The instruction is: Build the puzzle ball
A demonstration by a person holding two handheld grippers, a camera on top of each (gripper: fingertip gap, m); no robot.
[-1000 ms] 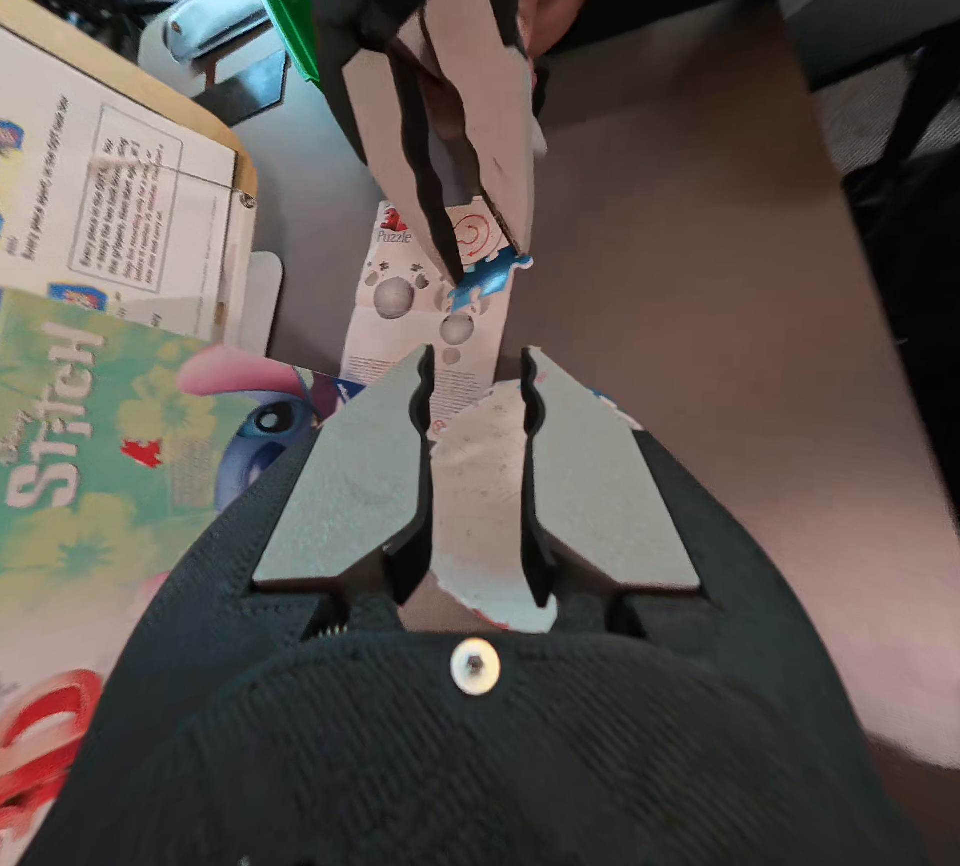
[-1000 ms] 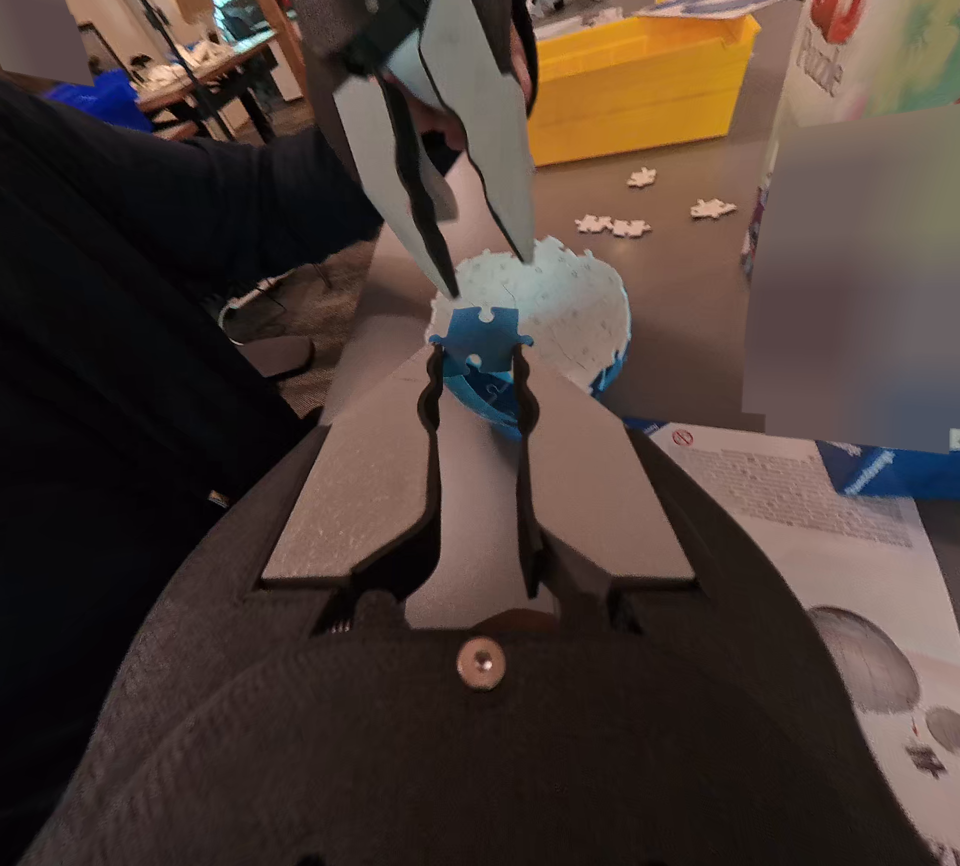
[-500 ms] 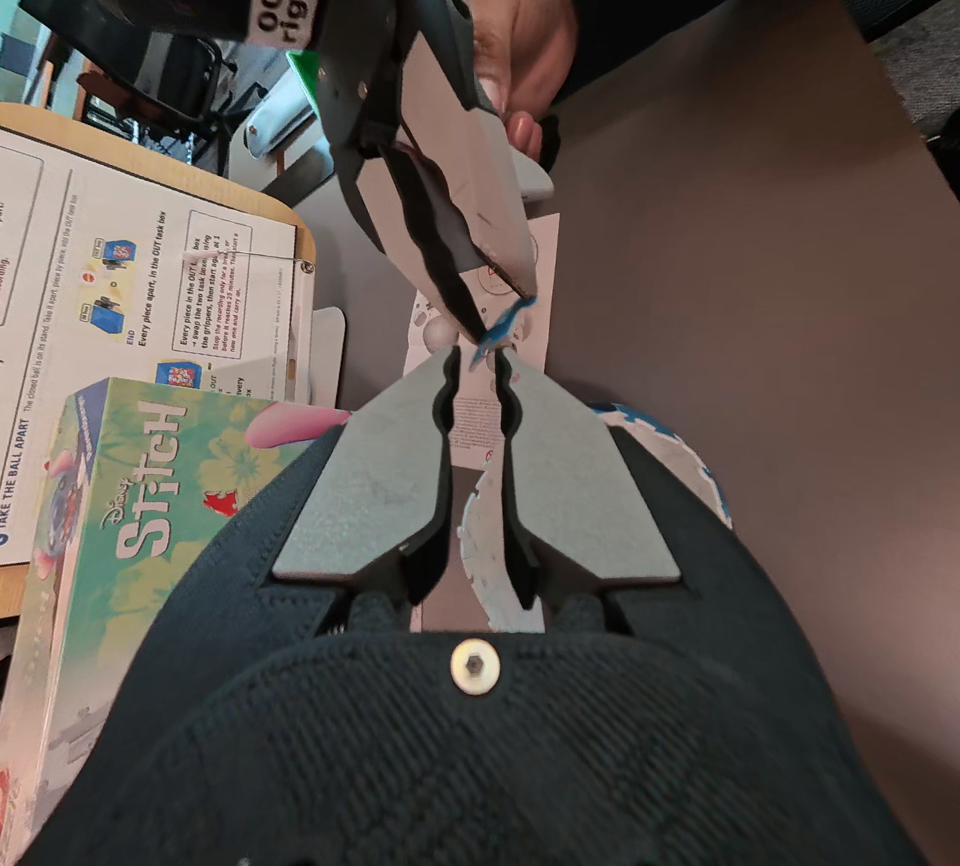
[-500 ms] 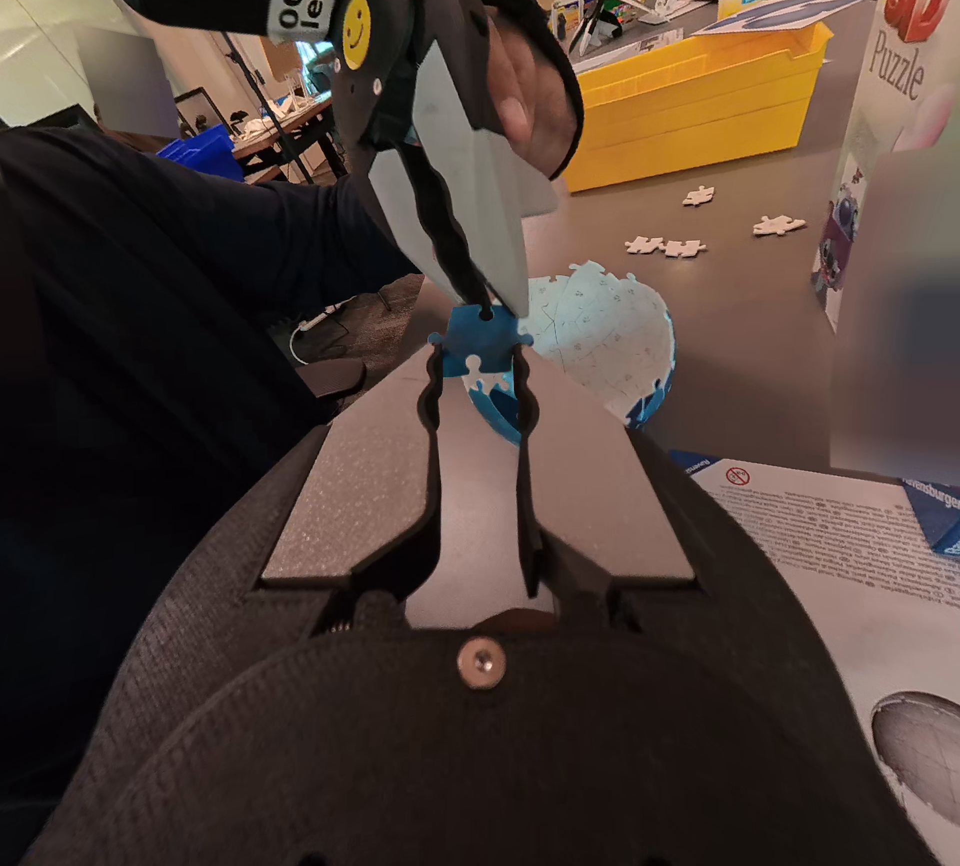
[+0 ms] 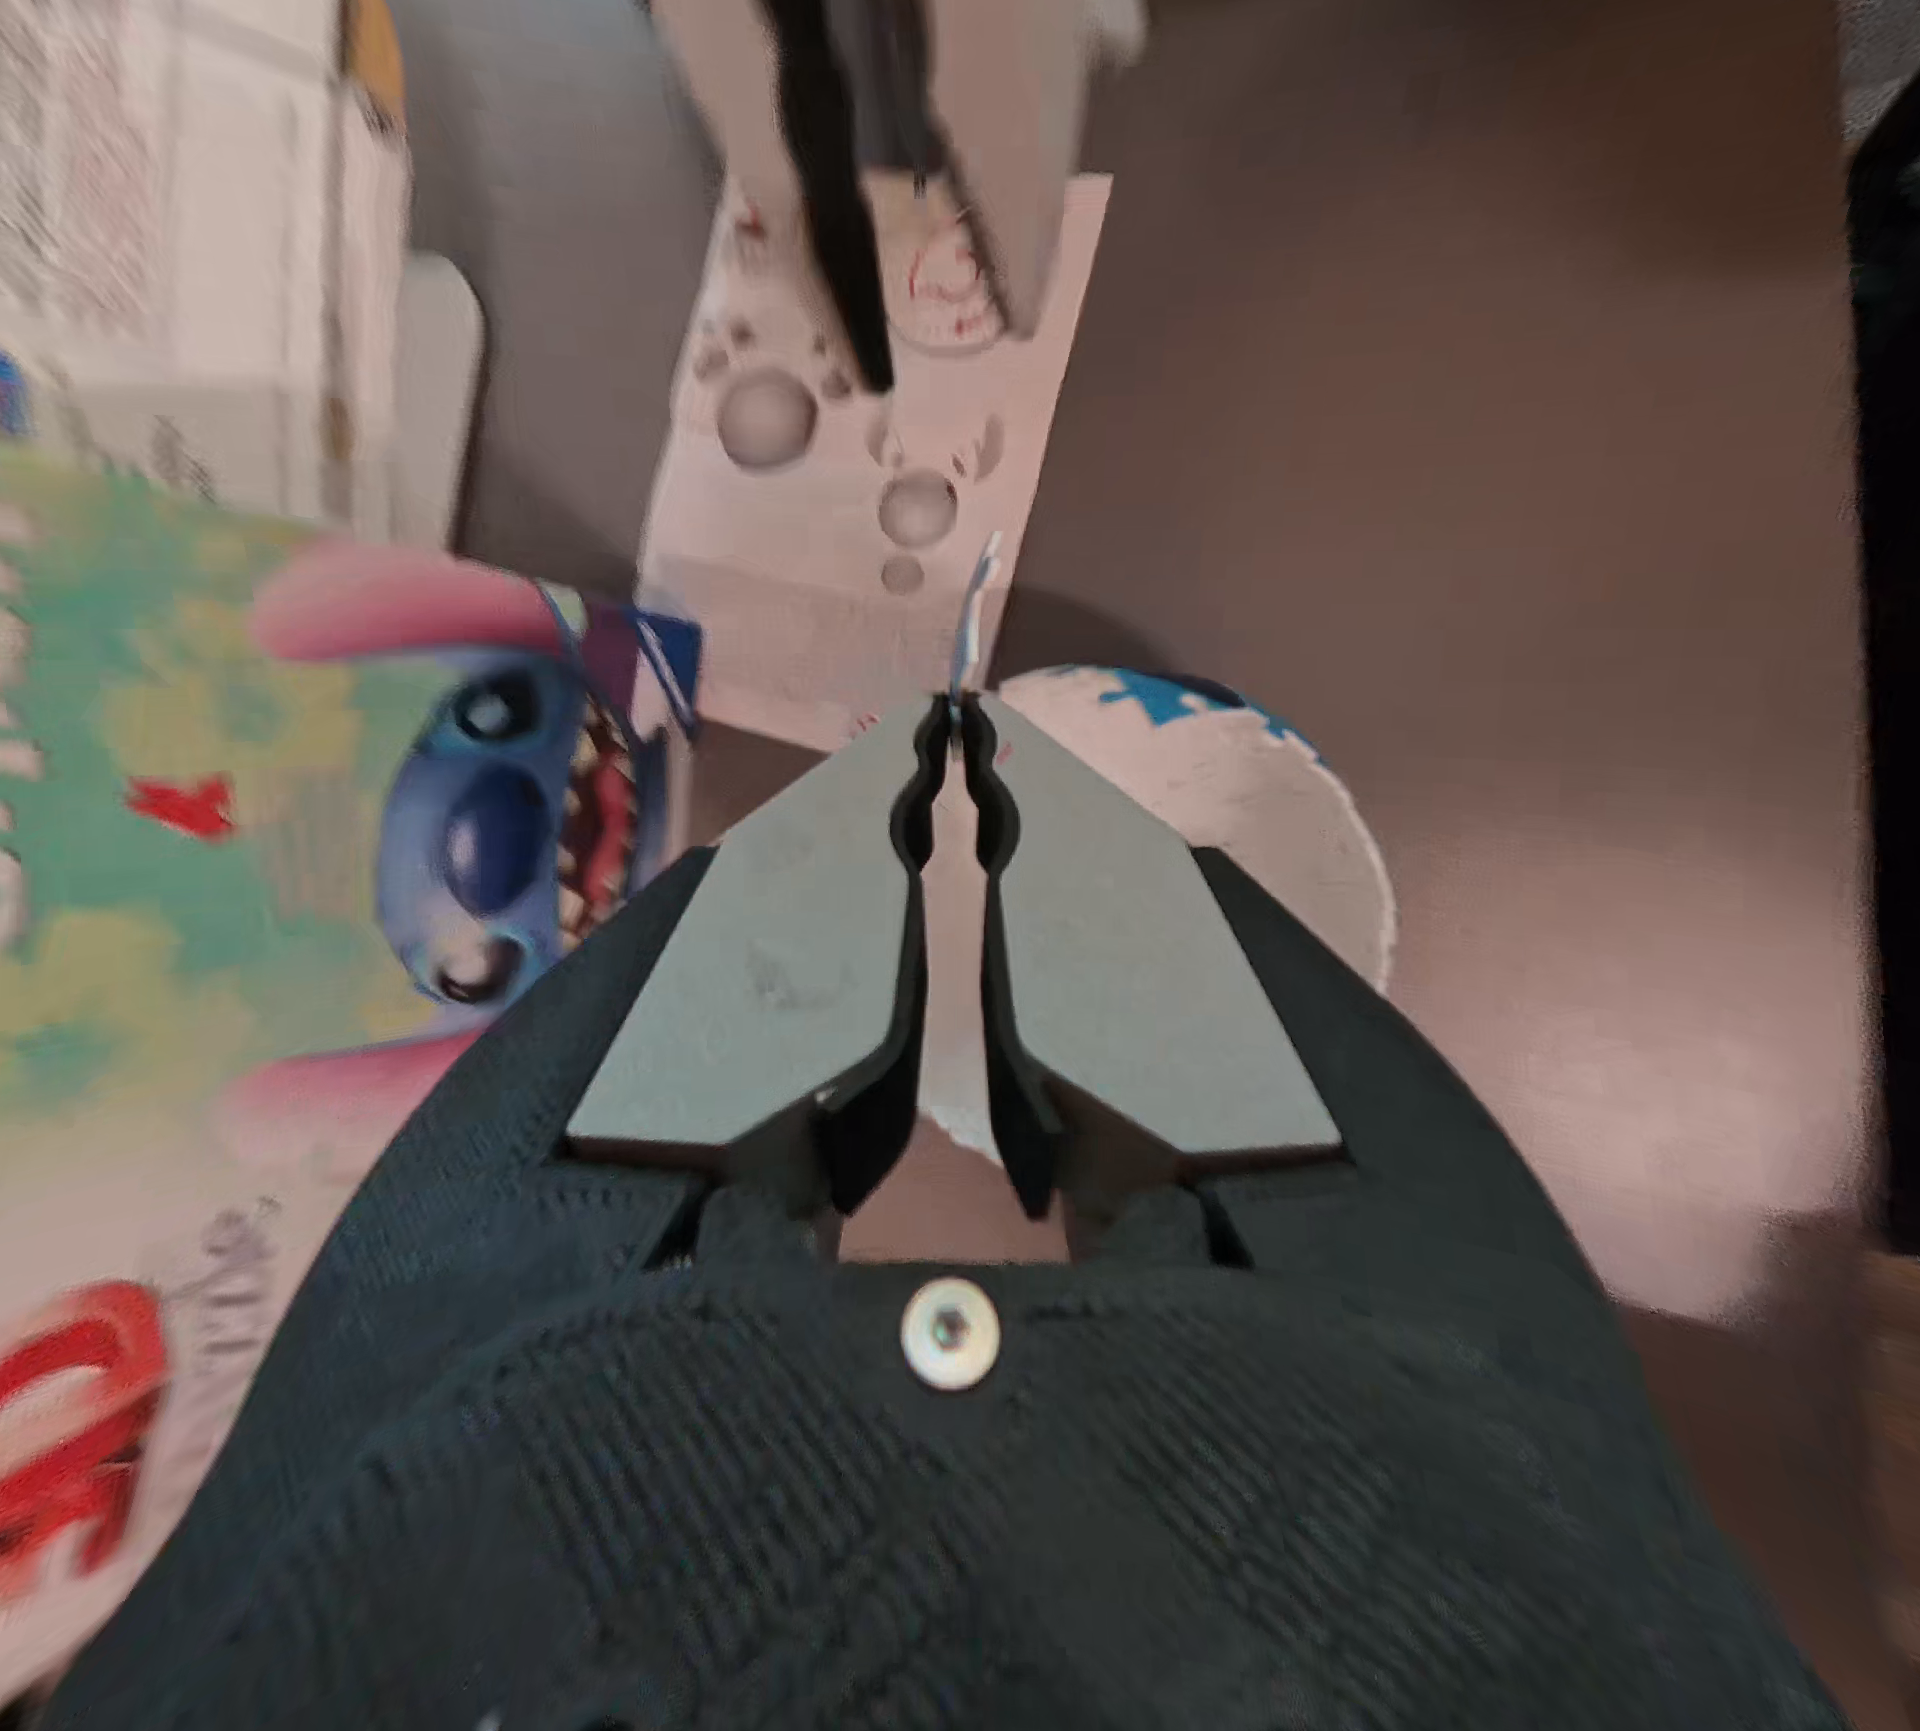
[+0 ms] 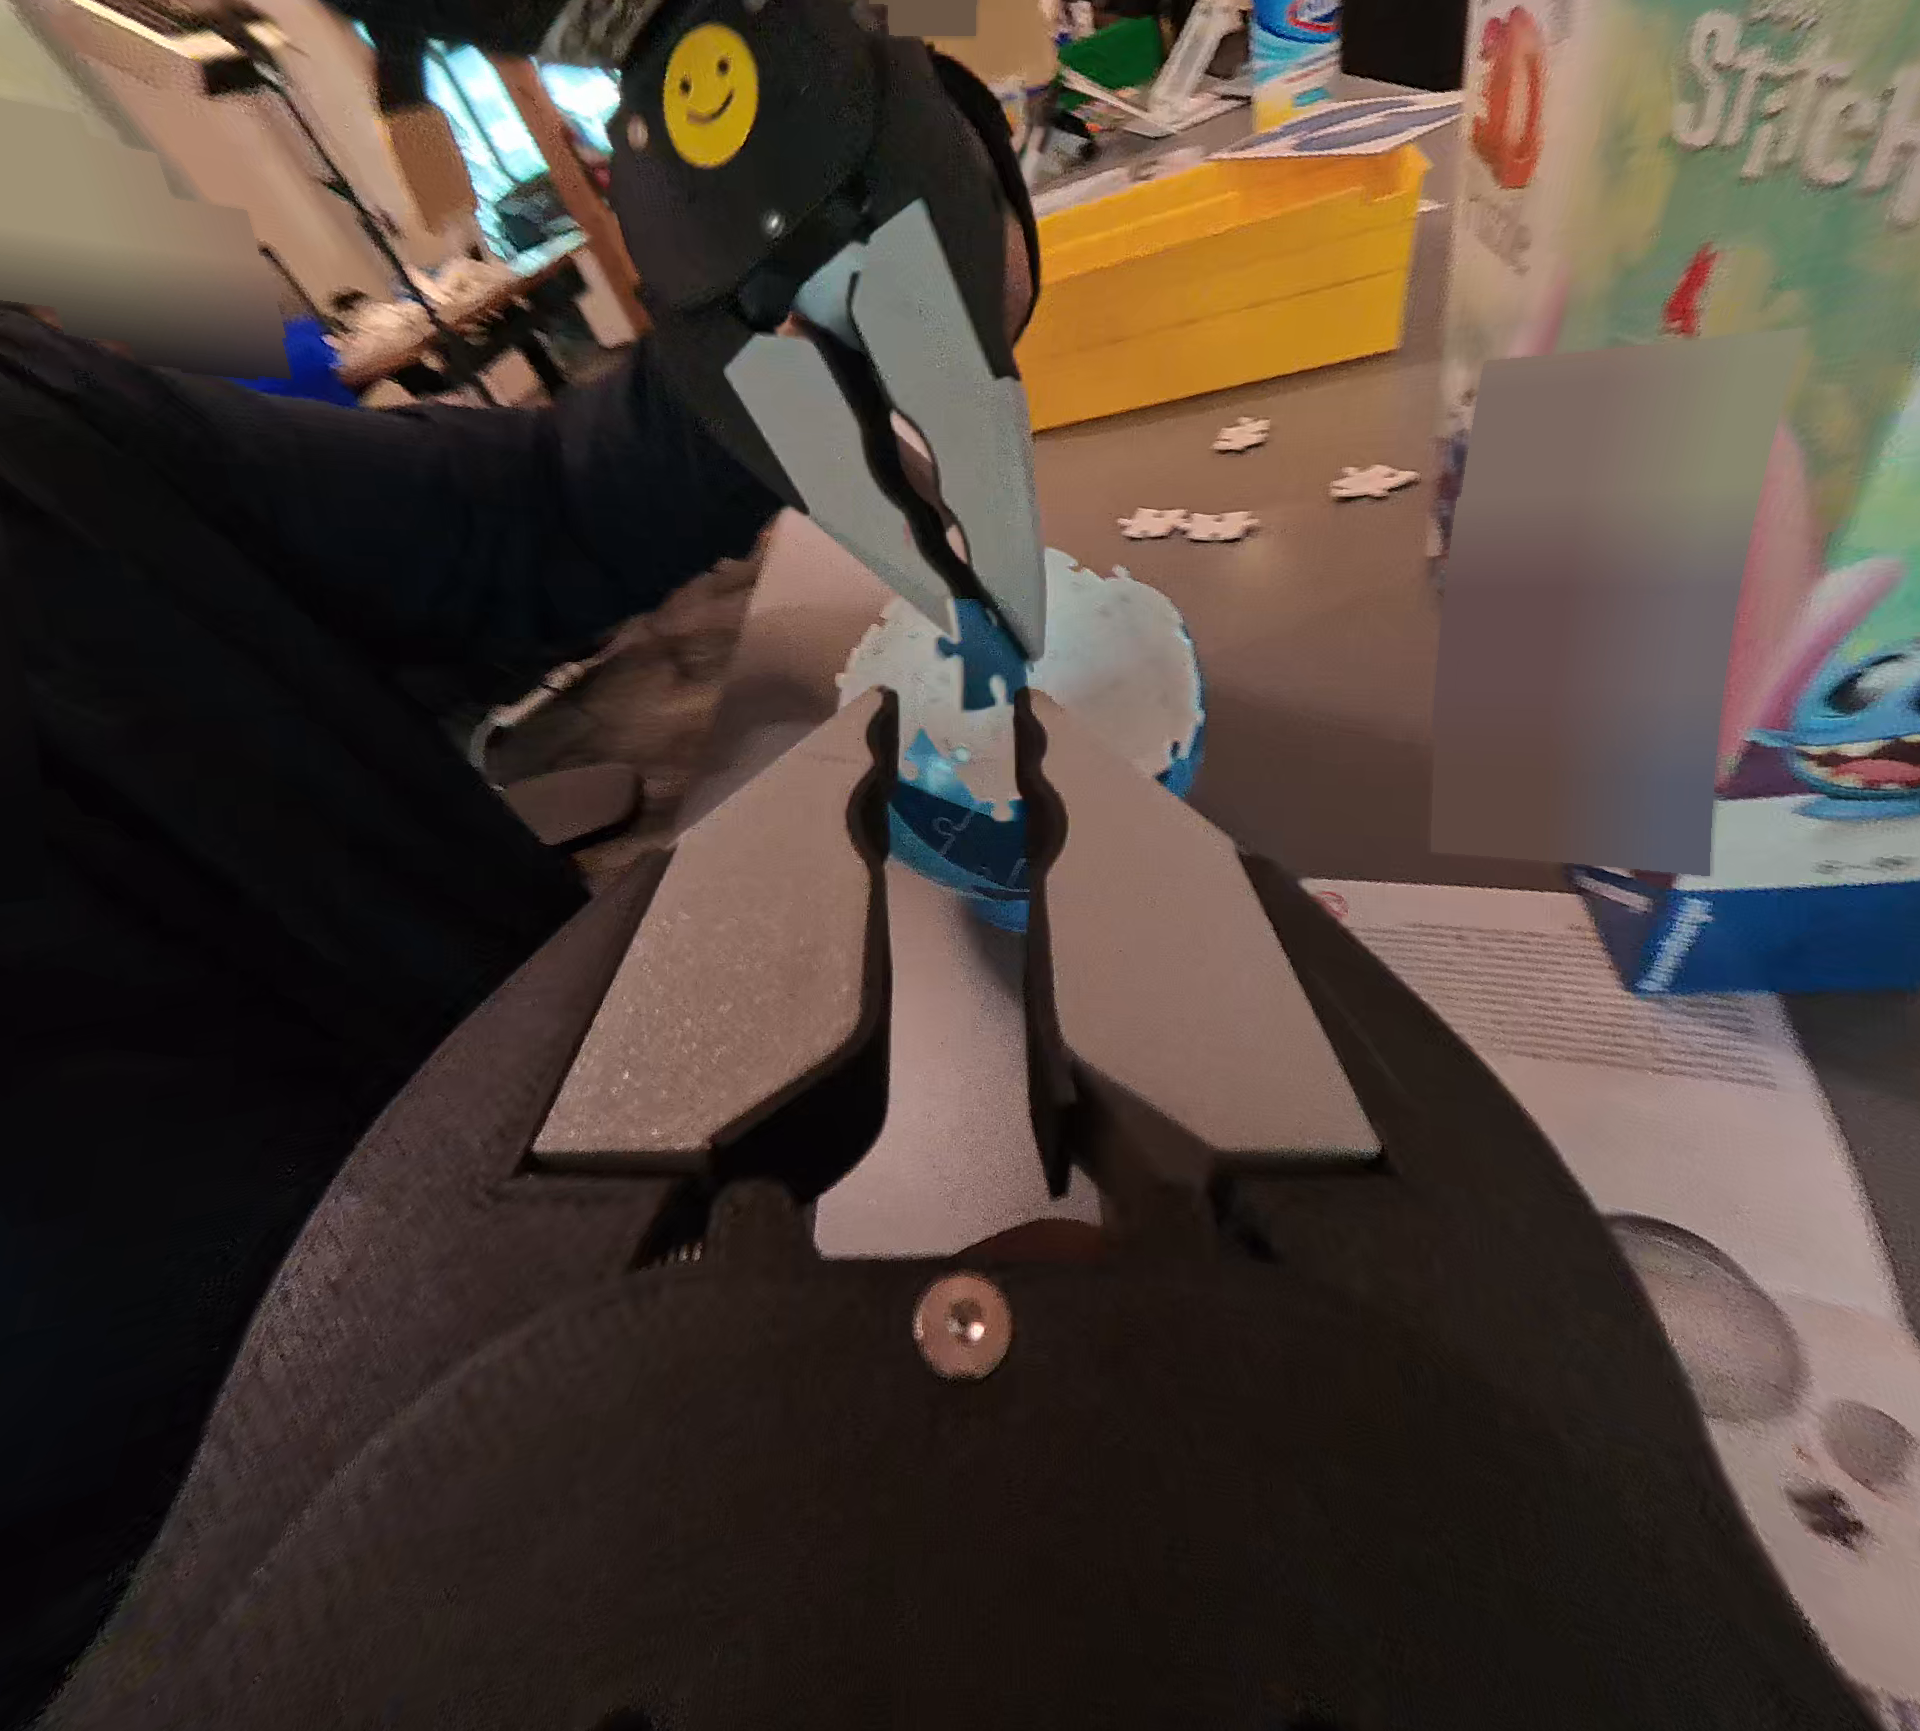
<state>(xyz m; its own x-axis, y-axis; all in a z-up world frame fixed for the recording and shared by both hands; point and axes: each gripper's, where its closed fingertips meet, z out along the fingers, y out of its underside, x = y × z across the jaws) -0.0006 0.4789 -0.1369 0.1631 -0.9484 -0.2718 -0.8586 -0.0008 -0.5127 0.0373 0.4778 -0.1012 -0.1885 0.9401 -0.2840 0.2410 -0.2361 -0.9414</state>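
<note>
While its jaws are pinching a blue piece [image 5: 971, 632] edge-on at the very tips, the left gripper [image 5: 954, 725] is angling down over the half-built ball [image 6: 1101, 673] (white inside, blue outside), which is sitting on the table [image 6: 1299, 642]. The right gripper [image 6: 956, 705] is pointing at the ball with jaws spread, empty. Loose pieces [image 6: 1190, 524] are lying farther off, near a yellow bin [image 6: 1216, 289].

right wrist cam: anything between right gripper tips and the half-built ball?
Only the blue piece, pinched by the left gripper; the ball sits behind it, right gripper open.
</note>
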